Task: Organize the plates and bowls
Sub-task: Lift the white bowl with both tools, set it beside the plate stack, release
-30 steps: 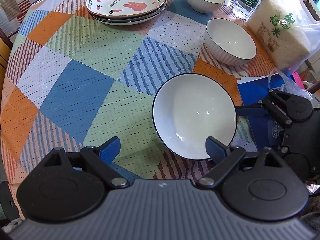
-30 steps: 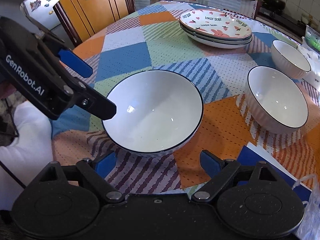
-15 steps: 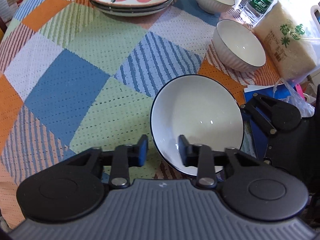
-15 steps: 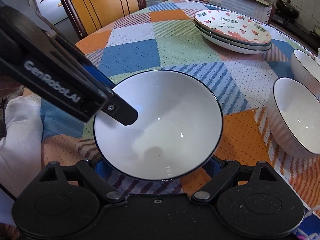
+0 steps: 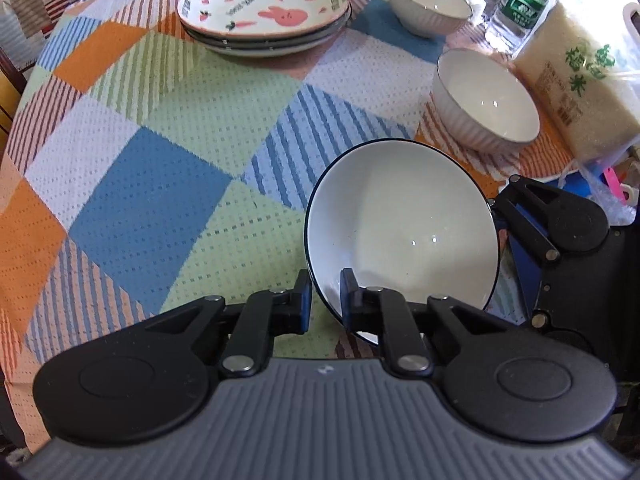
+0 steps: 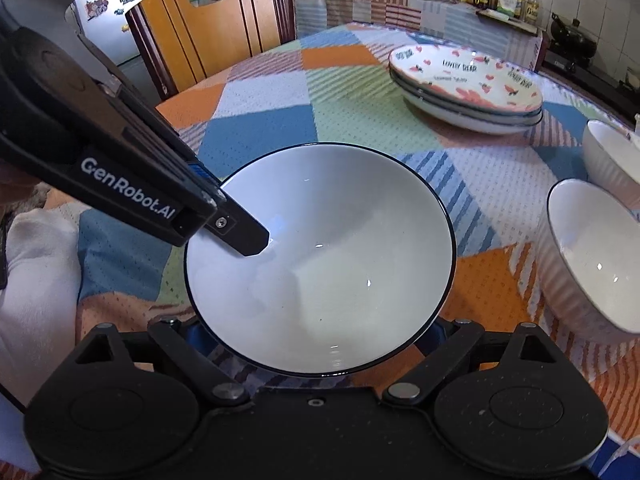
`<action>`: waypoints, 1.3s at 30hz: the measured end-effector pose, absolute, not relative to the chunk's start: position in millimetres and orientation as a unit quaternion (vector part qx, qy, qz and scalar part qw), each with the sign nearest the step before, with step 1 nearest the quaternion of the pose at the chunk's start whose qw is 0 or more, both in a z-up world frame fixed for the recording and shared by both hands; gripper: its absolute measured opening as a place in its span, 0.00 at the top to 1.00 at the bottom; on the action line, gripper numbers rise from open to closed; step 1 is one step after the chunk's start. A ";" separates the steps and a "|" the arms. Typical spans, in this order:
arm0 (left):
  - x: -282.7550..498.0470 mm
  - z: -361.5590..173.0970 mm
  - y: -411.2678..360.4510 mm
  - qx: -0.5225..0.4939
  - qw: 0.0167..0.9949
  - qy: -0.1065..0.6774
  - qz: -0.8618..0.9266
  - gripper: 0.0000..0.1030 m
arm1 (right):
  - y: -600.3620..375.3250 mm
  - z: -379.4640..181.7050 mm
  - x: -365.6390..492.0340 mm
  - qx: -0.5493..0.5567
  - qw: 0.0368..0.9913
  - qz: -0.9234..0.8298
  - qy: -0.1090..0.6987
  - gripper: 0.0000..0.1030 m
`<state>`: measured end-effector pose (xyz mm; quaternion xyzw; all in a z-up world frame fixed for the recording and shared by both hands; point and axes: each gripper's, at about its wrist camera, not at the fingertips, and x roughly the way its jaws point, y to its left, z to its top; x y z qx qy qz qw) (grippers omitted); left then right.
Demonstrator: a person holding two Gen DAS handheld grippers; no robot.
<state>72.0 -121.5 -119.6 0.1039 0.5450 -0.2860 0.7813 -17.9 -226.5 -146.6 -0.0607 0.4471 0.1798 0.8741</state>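
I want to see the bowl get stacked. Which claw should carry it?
Left. Its claw has just closed on the bowl rim, while the right claw is spread wide under it, likely not gripping.

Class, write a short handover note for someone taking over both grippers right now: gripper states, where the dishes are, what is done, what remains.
Left gripper: jaws have just been closing, now shut on the near rim of the black-rimmed bowl.
Right gripper: wide open, its fingers either side of that bowl's base, not pressing.
Plate stack: three bunny plates already piled at the far side.
Two ribbed bowls: separate, at the right.
Left to do: stack the bowls together.
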 end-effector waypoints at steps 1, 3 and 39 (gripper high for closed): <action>74.7 -115.3 -120.9 0.102 0.784 0.542 -0.286 0.87 | -226.8 -143.5 -15.4 -0.060 0.877 0.179 0.442 0.07; 79.9 -107.1 -120.4 0.102 0.789 0.534 -0.285 0.87 | -226.5 -136.7 -10.5 -0.063 0.881 0.177 0.433 0.07; 204.9 -131.8 -112.4 -0.015 0.790 0.573 -0.220 0.82 | -218.9 -155.2 102.3 -0.079 0.884 0.145 0.438 0.08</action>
